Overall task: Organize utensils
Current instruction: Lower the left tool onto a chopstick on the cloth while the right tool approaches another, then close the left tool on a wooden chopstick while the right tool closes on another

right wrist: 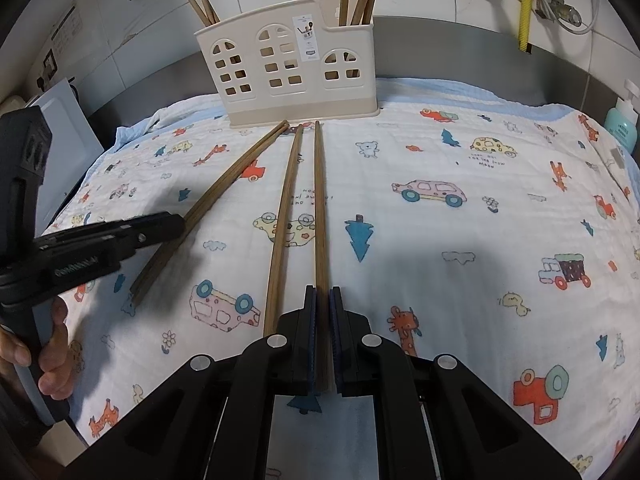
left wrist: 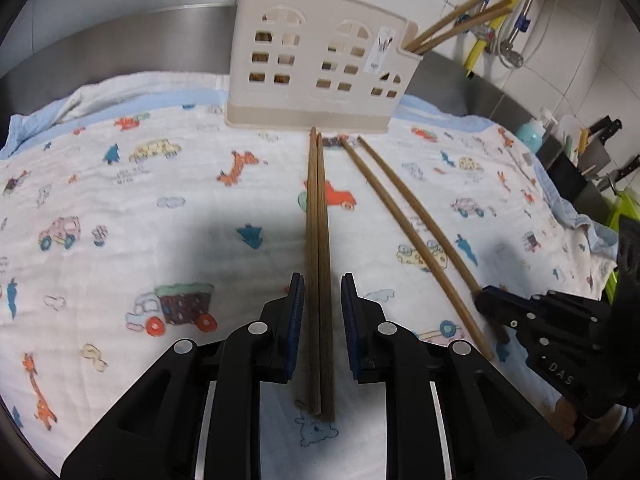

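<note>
Wooden chopstick pair (left wrist: 319, 264) between left hand-held gripper (left wrist: 322, 292) pads, untouched.

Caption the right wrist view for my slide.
Right gripper shut on one chopstick, pointing at the holder.

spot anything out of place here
Four chopsticks lie on the cloth instead of in the holder: a left pair and a right two, spread apart, one gripped by the right claw.
</note>
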A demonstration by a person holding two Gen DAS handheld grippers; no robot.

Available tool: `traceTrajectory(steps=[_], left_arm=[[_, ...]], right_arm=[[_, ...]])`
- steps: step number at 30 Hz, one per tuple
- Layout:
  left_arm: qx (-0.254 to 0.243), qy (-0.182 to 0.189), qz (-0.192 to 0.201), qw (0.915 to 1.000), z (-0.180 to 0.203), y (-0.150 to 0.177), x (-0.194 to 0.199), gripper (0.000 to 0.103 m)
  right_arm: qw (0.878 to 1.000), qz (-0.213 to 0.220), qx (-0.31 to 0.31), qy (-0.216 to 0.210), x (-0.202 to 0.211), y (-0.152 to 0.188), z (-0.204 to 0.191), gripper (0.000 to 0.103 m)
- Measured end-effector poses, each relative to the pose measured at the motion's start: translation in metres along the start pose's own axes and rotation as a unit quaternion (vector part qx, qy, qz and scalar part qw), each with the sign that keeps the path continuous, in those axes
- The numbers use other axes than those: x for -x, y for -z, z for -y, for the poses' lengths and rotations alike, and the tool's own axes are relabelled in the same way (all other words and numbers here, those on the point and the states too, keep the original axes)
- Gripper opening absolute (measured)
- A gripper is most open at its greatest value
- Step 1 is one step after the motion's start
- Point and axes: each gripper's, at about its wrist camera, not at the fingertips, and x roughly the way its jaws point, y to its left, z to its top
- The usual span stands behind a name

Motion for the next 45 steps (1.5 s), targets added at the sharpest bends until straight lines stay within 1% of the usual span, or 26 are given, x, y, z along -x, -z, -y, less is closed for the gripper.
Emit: traceTrajectory(steps=[2, 6, 9, 12, 15, 18, 20, 21, 25, 27, 30, 32, 33, 34, 35, 36, 37, 41, 45], left_arm=[[0.001, -0.006, 0.003, 1.0, -0.002, -0.002, 0.002, 0.019], [0.003, -0.018, -0.007, 0.9998, -0.006, -0.001, -0.005, 0.019], [0.005, -0.019, -0.008, 0.9998, -0.009, 0.0, -0.007, 0.019], [-0.008, -0.031, -0.008, 0.9995, -0.004, 0.001, -0.007, 0.019], [-0.031, -0.054, -0.006, 0.998, 0.004, 0.0, -0.009, 0.019], [-0.028, -0.049, -0.016, 0.9983, 0.004, -0.001, -0.013, 0.019], [-0.051, -0.068, -0.01, 0.9964, 0.01, 0.002, -0.015, 0.019], [-0.054, -0.072, -0.008, 0.9959, 0.011, 0.002, -0.015, 0.019], [-0.023, -0.059, -0.006, 0.9979, 0.004, 0.0, -0.014, 0.019], [-0.03, -0.068, 0.0, 0.9972, 0.007, 0.002, -0.014, 0.019], [-0.045, -0.087, -0.002, 0.9952, 0.015, 0.003, -0.016, 0.018], [-0.045, -0.087, -0.003, 0.9951, 0.015, 0.002, -0.016, 0.018], [-0.046, -0.088, -0.005, 0.9951, 0.015, 0.001, -0.016, 0.013], [-0.047, -0.088, -0.006, 0.995, 0.015, 0.001, -0.016, 0.011], [-0.044, -0.083, -0.01, 0.9955, 0.013, -0.001, -0.015, 0.008], [-0.039, -0.076, -0.013, 0.9962, 0.011, -0.002, -0.015, 0.007], [-0.031, -0.067, -0.015, 0.9972, 0.008, -0.004, -0.013, 0.007], [-0.024, -0.05, -0.016, 0.9983, 0.005, -0.005, -0.009, 0.006], [-0.022, -0.032, 0.002, 0.9993, 0.006, -0.011, 0.005, 0.005]], right_arm=[[1.0, 0.001, -0.002, -0.001, 0.0, 0.001, 0.001, 0.007], [1.0, 0.001, -0.002, -0.001, 0.0, 0.001, 0.001, 0.007], [1.0, 0.001, -0.001, -0.001, 0.0, 0.001, 0.001, 0.007], [1.0, 0.001, -0.001, 0.0, 0.0, 0.001, 0.001, 0.007], [1.0, 0.001, -0.002, 0.0, 0.001, 0.001, 0.0, 0.007], [1.0, 0.0, 0.001, 0.0, 0.0, 0.002, 0.001, 0.007], [1.0, 0.0, 0.001, 0.0, 0.0, 0.002, 0.002, 0.007], [1.0, 0.0, 0.001, 0.0, 0.0, 0.002, 0.001, 0.007], [1.0, 0.001, 0.001, 0.0, 0.0, 0.002, 0.001, 0.007], [1.0, 0.001, 0.0, 0.0, 0.001, 0.002, 0.001, 0.007], [1.0, 0.004, -0.005, -0.002, 0.0, 0.002, 0.002, 0.007], [1.0, 0.005, -0.005, -0.002, 0.001, 0.003, 0.002, 0.007], [1.0, 0.006, -0.004, -0.002, 0.001, 0.003, 0.002, 0.007], [1.0, 0.007, -0.003, -0.002, 0.001, 0.003, 0.002, 0.007], [1.0, 0.007, -0.005, -0.003, 0.001, 0.003, 0.002, 0.006], [1.0, 0.008, -0.006, -0.003, 0.002, 0.002, 0.002, 0.006], [1.0, 0.01, -0.006, -0.001, 0.003, 0.002, 0.002, 0.006], [1.0, 0.024, 0.003, 0.006, 0.014, -0.004, 0.001, 0.006], [0.999, 0.046, 0.011, 0.009, 0.03, -0.016, 0.0, 0.006]])
